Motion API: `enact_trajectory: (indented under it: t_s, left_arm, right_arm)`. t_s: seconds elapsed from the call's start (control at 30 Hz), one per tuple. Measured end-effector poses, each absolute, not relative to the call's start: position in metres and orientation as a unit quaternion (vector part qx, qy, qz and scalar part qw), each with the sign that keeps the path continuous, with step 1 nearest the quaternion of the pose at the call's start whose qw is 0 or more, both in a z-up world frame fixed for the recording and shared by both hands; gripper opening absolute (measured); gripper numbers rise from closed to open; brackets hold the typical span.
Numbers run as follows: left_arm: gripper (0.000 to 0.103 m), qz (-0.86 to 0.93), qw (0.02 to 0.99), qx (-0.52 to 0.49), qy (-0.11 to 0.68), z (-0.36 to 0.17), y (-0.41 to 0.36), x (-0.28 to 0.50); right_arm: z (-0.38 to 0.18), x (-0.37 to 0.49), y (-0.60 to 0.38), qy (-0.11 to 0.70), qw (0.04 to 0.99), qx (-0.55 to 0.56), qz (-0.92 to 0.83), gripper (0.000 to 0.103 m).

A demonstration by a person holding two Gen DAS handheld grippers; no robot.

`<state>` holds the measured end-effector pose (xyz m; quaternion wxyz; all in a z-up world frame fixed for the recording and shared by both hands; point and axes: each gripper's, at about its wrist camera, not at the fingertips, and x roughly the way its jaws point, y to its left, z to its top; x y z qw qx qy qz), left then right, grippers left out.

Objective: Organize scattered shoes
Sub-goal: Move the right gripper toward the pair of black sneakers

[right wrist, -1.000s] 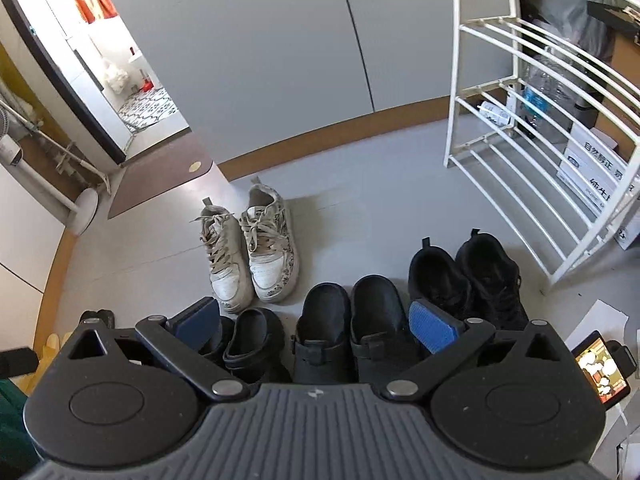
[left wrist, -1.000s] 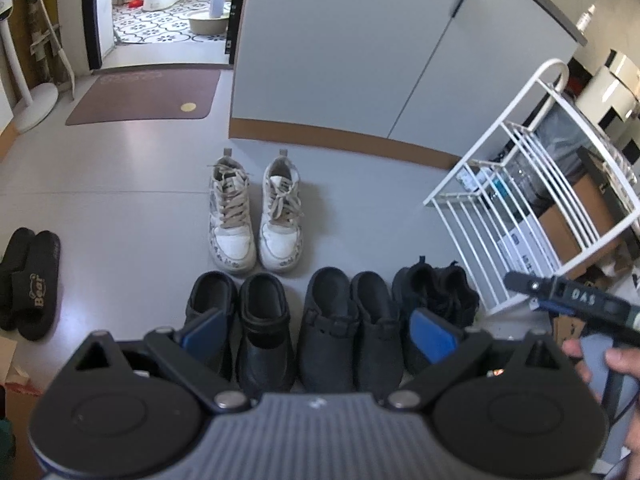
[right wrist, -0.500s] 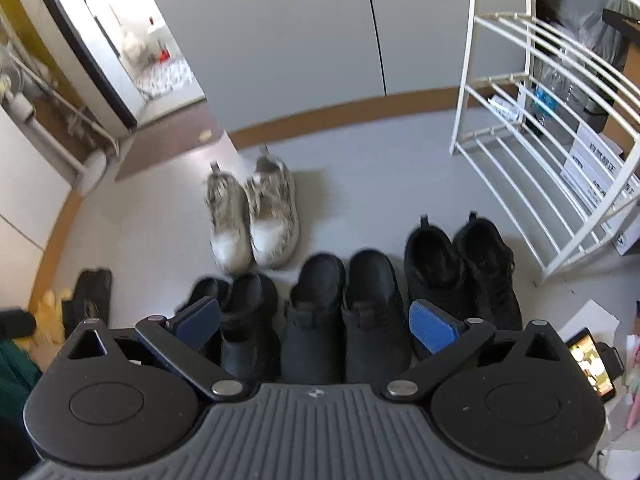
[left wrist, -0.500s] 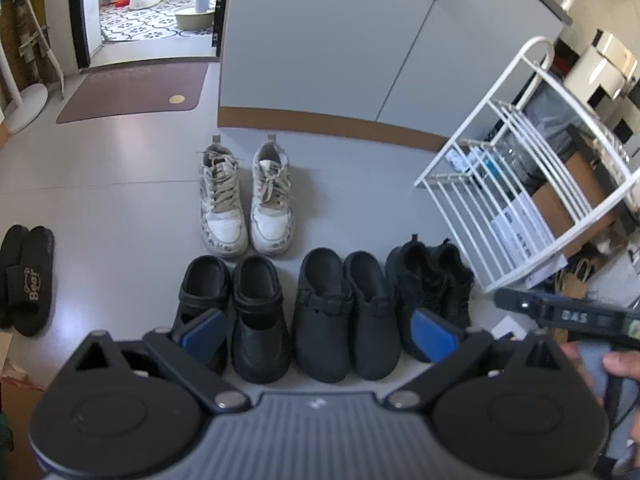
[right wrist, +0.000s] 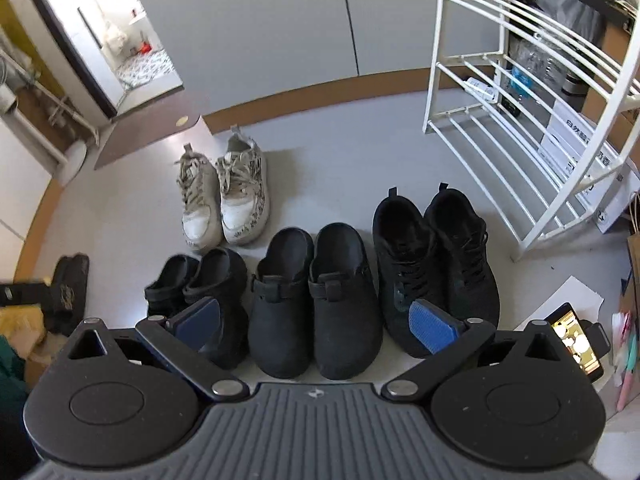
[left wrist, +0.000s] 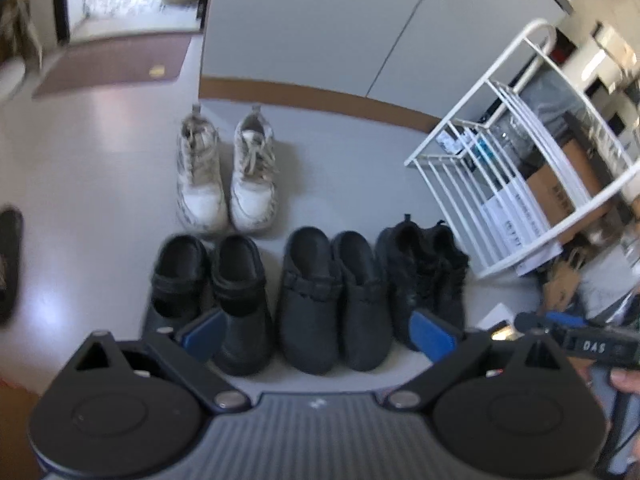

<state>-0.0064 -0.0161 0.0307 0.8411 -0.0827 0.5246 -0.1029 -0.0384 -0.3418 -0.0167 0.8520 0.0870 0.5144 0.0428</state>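
1. Both hands hold their tools high over the floor and grip nothing: the left gripper [left wrist: 316, 334] has its blue pads spread wide apart with only shoes showing between them, and the right gripper [right wrist: 314, 322] is spread just the same.

2. Down on the floor [right wrist: 328, 184], three dark pairs sit toe-forward in one row: strapped clogs [right wrist: 208, 296] on the left, mules [right wrist: 314, 300] in the middle, black sneakers [right wrist: 434, 260] on the right, each pair touching or just beside its neighbour.

3. The white sneakers [right wrist: 224, 200] stand paired behind the clogs (a second row of one, near the skirting).

4. Off to the left, well apart from the rest, lie black slippers [right wrist: 68, 288]; in the left wrist view only a blurred sliver of one shows at the edge.

5. My reading is that the lining-up is mostly done and this is a pause to look it over; the slippers look like the one pair left out.

6. The next move would call for swinging a gripper left and low, closing it on a slipper strap, and carrying the slipper over beside the clogs.

7. The white rack [right wrist: 532, 92] to the right holds no shoes (whether they belong there, I can't say).
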Motion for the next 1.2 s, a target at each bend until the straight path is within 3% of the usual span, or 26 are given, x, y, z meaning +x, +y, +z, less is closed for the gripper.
enact_trajectory:
  t_s: [0.2, 0.7, 1.2]
  left_arm:
    - [0.099, -0.116, 0.84, -0.042, 0.528, 0.022, -0.024, -0.008]
    - [0.098, -0.131, 0.836, -0.059, 0.529, 0.022, -0.026, -0.001]
    - [0.099, -0.168, 0.836, -0.102, 0.512, 0.037, -0.029, -0.001]
  right_arm:
    - [-0.015, -0.043, -0.351, 0.51, 0.856, 0.09, 0.001, 0.103]
    - [0.032, -0.061, -0.37, 0.495, 0.865, 0.075, -0.037, 0.103]
    - [0.011, -0.017, -0.404, 0.484, 0.869, 0.102, -0.029, 0.103]
